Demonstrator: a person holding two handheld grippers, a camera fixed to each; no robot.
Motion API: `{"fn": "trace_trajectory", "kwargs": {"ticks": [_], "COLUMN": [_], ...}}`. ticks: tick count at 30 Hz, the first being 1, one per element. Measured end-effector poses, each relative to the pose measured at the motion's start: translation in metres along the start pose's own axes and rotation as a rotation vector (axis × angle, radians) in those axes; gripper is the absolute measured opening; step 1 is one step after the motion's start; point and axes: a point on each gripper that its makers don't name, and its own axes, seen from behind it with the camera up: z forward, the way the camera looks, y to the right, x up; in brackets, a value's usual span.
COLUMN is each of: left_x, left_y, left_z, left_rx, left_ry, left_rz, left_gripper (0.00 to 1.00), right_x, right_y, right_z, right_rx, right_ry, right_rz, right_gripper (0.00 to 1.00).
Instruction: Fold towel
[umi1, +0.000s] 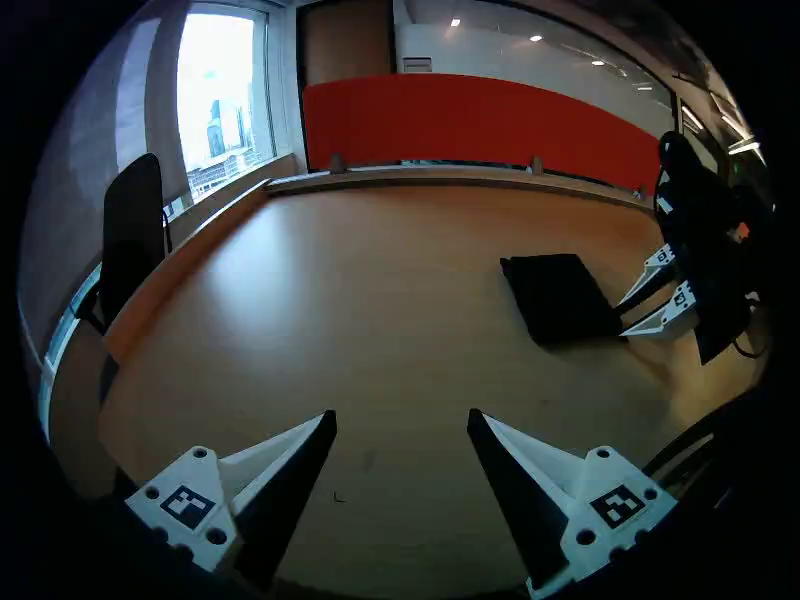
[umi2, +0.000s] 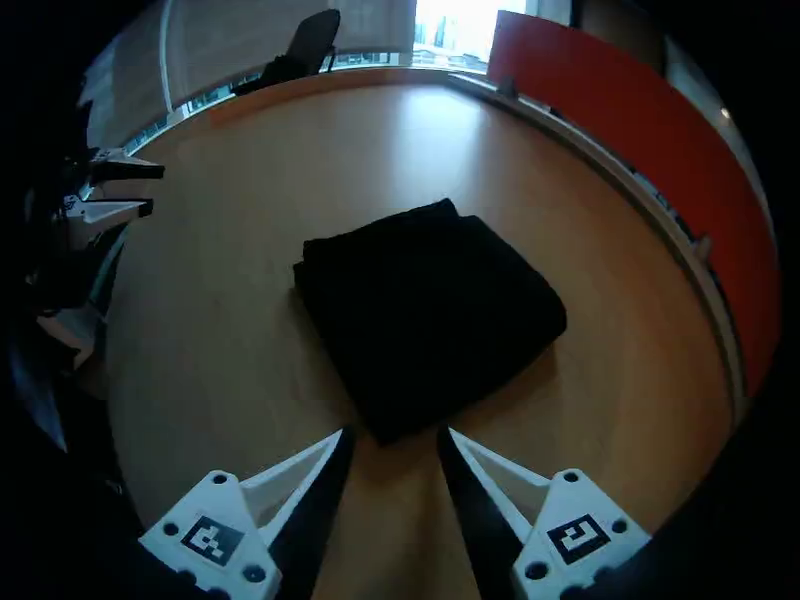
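The left gripper (umi1: 400, 425) holds its white, wedge-shaped fingers wide apart above bare tabletop (umi1: 380, 300), with nothing between them. The right gripper (umi2: 395, 440) also has its fingers parted, with a narrower gap. The near corner of the towel (umi2: 430, 310) lies just ahead of that gap, and neither finger presses on it.

In the left gripper view, open wood spreads in front of the fingers and away to the left. The towel lies farther off to the right, with the right gripper's tips just beside its near right corner. The towel lies well apart from every tabletop edge. The far edge curves beneath a red partition (umi1: 480, 125), and the left edge runs along a window (umi1: 225, 100), where a black chair (umi1: 130, 240) stands.

The towel is folded into a thick, flat, soft-edged rectangle. It is turned so that one corner points at the right gripper, and its slightly longer axis runs near to far in the left gripper view. Its cloth is matt black, and the tabletop is smooth, glossy, light-brown wood that reflects the window light.
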Motion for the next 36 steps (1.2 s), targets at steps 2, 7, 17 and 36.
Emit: {"fn": "trace_trajectory", "kwargs": {"ticks": [2,7,17,36], "left_x": [0.0003,0.0005,0.0010,0.0005], "left_y": [0.0000,0.0000,0.0011,0.0034], "left_z": [0.0004,0.0015,0.0035,0.0029], "left_rx": [0.000,-0.001,-0.003,-0.010], "left_ry": [0.000,0.000,-0.001,-0.001], "left_rz": [0.001,0.002,0.004,0.003], "left_gripper": [0.98,0.98,0.98,0.98], "right_x": [0.0004,0.0013,-0.0018,0.0008], "right_y": [-0.0009,-0.0019,0.0000,0.0039], "right_z": [0.0003,0.0013,0.0040,0.0022], "right_rx": [0.002,0.001,-0.020,-0.025], "right_ry": [0.004,0.011,0.011,0.037], "right_rz": [0.013,0.041,0.084,0.112], "right_gripper": [0.55,0.44,0.36,0.04]}}
